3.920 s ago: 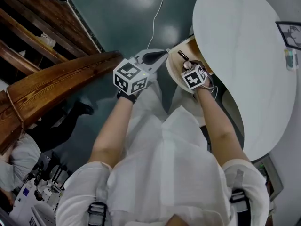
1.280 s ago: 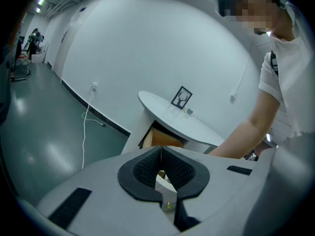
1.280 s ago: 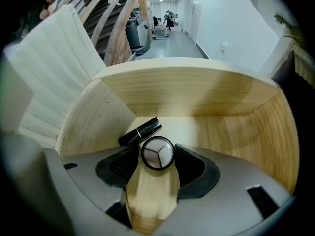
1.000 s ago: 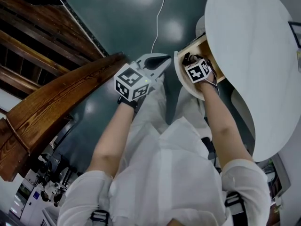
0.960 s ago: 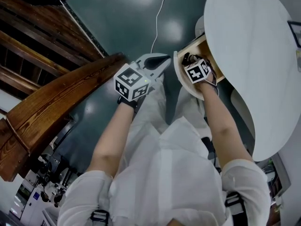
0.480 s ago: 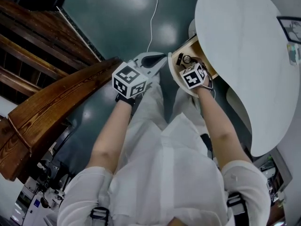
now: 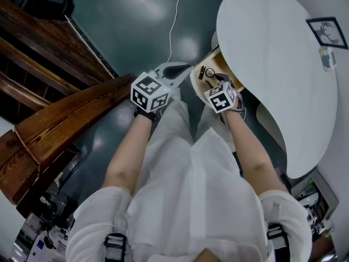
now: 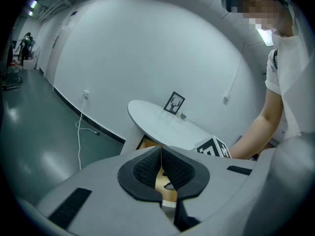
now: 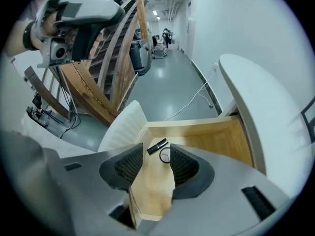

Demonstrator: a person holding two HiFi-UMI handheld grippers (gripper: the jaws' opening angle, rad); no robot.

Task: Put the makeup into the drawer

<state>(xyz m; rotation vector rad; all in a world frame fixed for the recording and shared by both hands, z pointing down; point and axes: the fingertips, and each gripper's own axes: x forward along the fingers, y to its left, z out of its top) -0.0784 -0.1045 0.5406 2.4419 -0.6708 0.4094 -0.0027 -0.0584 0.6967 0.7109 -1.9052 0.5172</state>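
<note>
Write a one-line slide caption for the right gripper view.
Right gripper, fingers empty and just closing partway, above the open wooden drawer holding a black tube and round compact.

drawer (image 7: 224,64): open | makeup (image 7: 209,72): inside | right gripper (image 7: 220,94): over drawer

My free room: the drawer's (image 9: 211,136) bare floor; lipstick (image 9: 157,146), compact (image 9: 165,155) seemingly by its front; table (image 9: 261,107) overhang behind.

I wear a white short-sleeved shirt (image 7: 191,190) with black strap buckles (image 7: 112,242) at the shoulders. My grey left tongs (image 8: 161,150) and right tongs (image 9: 156,155) have dark ribbed pads (image 9: 130,166) and each carries a black-and-white marker cube (image 7: 150,91).
</note>
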